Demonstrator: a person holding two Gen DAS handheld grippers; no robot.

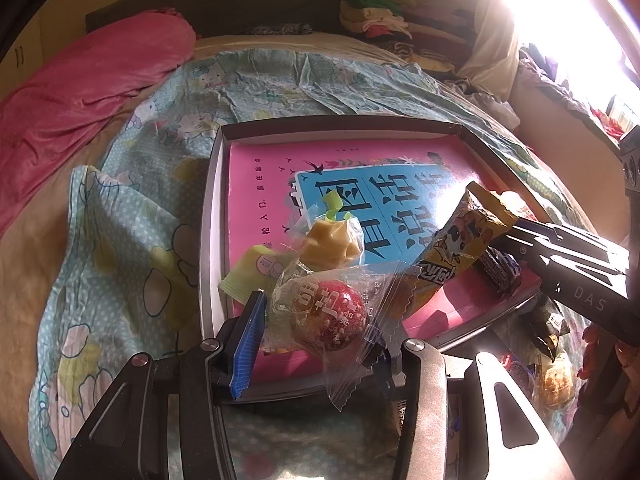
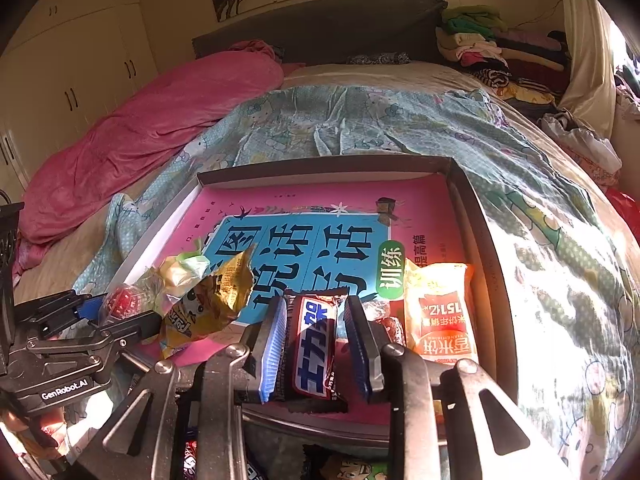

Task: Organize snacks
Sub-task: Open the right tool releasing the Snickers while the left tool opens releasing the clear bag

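A shallow grey box (image 1: 212, 208) (image 2: 476, 216) lies on the bed with a pink and blue book (image 1: 360, 168) (image 2: 312, 240) inside. My left gripper (image 1: 320, 320) is open around a clear-wrapped red candy ball (image 1: 332, 316) at the box's near edge; the left pad touches the wrapper, the right pad is hidden. My right gripper (image 2: 316, 344) stands around a dark chocolate bar (image 2: 312, 348) lying in the box; small gaps show at both pads. A yellow snack pack (image 1: 452, 248) (image 2: 208, 300), a yellow wrapped candy (image 1: 332, 240) and an orange rice-cracker pack (image 2: 440, 316) also lie in the box.
A pink blanket (image 2: 140, 148) lies at the left of the bed and folded clothes (image 2: 492, 44) are piled at the head. More snack packs (image 1: 552, 344) (image 2: 352, 468) lie on the patterned sheet (image 2: 360, 128) in front of the box.
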